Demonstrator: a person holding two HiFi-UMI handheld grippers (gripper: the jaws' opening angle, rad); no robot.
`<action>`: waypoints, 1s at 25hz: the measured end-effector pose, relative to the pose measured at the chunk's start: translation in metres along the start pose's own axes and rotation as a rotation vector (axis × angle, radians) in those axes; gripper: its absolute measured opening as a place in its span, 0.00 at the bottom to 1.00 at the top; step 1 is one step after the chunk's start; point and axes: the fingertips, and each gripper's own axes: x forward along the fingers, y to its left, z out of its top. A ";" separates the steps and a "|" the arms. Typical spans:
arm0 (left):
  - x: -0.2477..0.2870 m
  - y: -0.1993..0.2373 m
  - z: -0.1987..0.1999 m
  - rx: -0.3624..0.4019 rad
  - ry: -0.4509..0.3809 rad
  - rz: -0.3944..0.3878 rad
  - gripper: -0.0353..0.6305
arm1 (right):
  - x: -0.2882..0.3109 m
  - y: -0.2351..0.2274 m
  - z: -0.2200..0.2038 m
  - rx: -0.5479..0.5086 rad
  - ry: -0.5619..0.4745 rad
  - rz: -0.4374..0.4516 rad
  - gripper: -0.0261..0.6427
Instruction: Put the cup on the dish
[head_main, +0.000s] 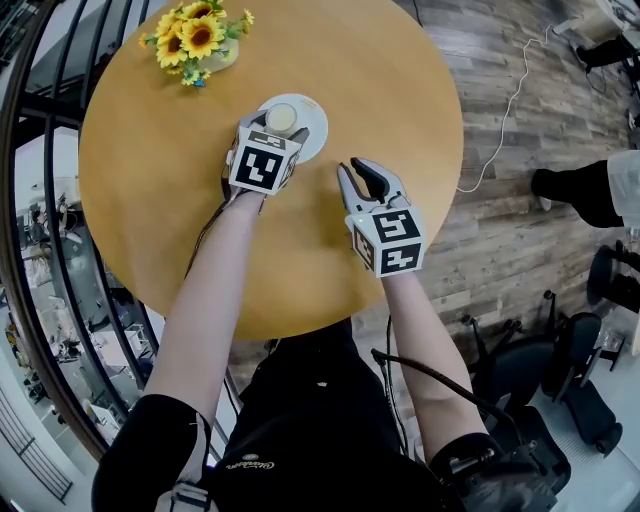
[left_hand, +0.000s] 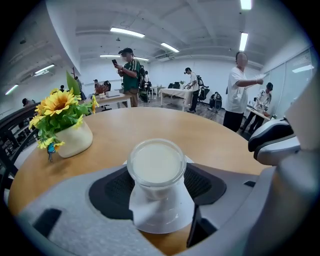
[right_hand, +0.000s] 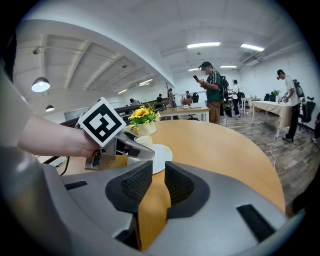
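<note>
Step = release: cup (head_main: 281, 116) stands on dish (head_main: 316, 138), upper centre of head view, L gripper (left_hand: 157, 172) jaws apart round it, pads apparently off its wall; R gripper (right_hand: 158, 167), centre-right, narrowly apart & empty; next: back L off w/o tipping cup.

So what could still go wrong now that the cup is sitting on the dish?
The cup stands on the dish, close between the jaws of the left gripper. If they pull away crooked, one could catch the cup and tip it or drag it off. The flower vase is near, so a wide swing might knock it.
</note>
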 end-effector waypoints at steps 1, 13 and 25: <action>0.000 -0.001 0.000 -0.001 -0.001 -0.003 0.51 | 0.000 0.000 0.000 0.000 -0.001 0.000 0.13; 0.002 -0.001 -0.004 0.027 0.026 0.003 0.55 | -0.002 -0.002 -0.007 0.005 0.016 -0.001 0.13; -0.011 -0.007 -0.016 -0.003 0.047 -0.008 0.55 | -0.015 0.003 -0.002 -0.012 0.006 -0.015 0.13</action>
